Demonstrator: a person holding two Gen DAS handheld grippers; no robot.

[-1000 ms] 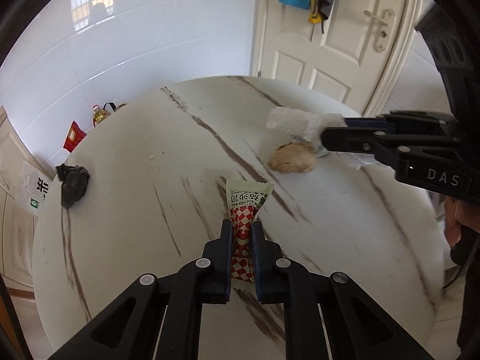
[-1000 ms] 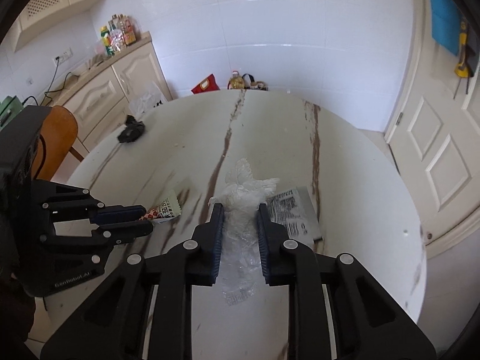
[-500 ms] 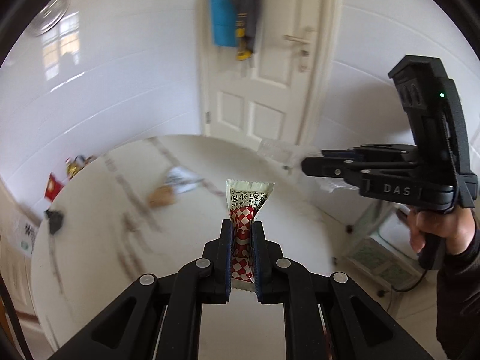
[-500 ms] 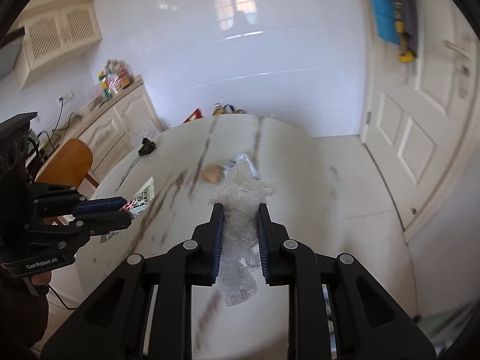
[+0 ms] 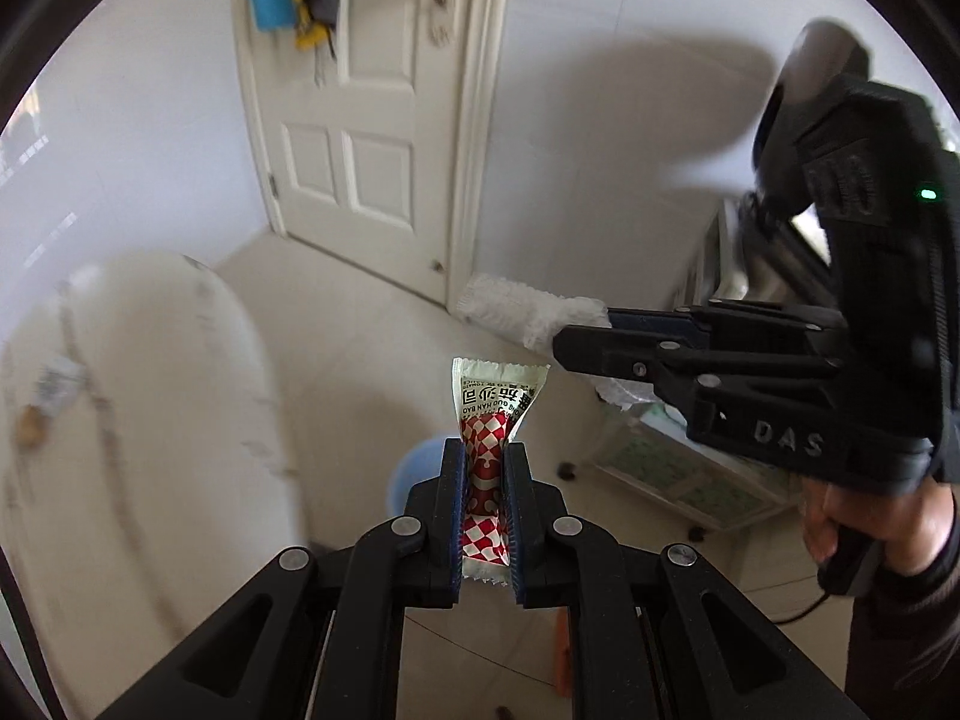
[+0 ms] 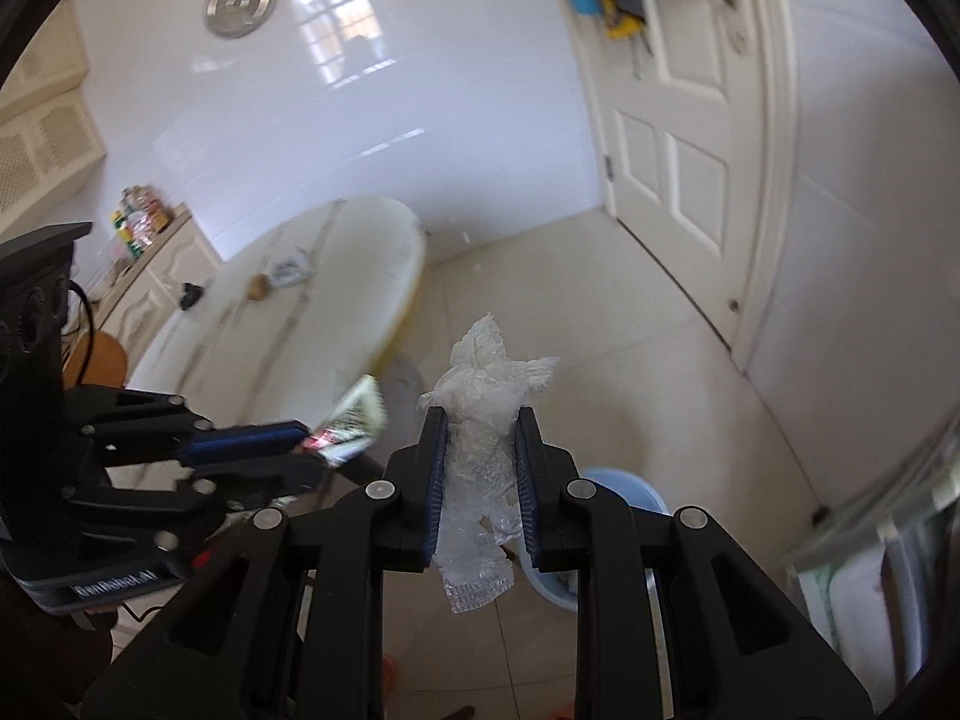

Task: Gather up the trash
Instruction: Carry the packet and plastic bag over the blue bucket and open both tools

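Trash: left gripper (image 5: 485, 483) clamps sachet (image 5: 491, 420), right gripper (image 6: 478, 468) clamps plastic wrap (image 6: 480, 420), bin (image 6: 624, 498) just below. 3 items left on table (image 6: 336, 324).

Black plastic tool (image 5: 485, 480) with blue pads (image 5: 457, 498), silver screws, "DAS" lettering, green light, dark sleeve (image 5: 900, 630).

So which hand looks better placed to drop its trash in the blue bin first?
Probably the left gripper: its checkered packet hangs right before the blue bin. In the right view, the bin sits low, past the plastic wrap.
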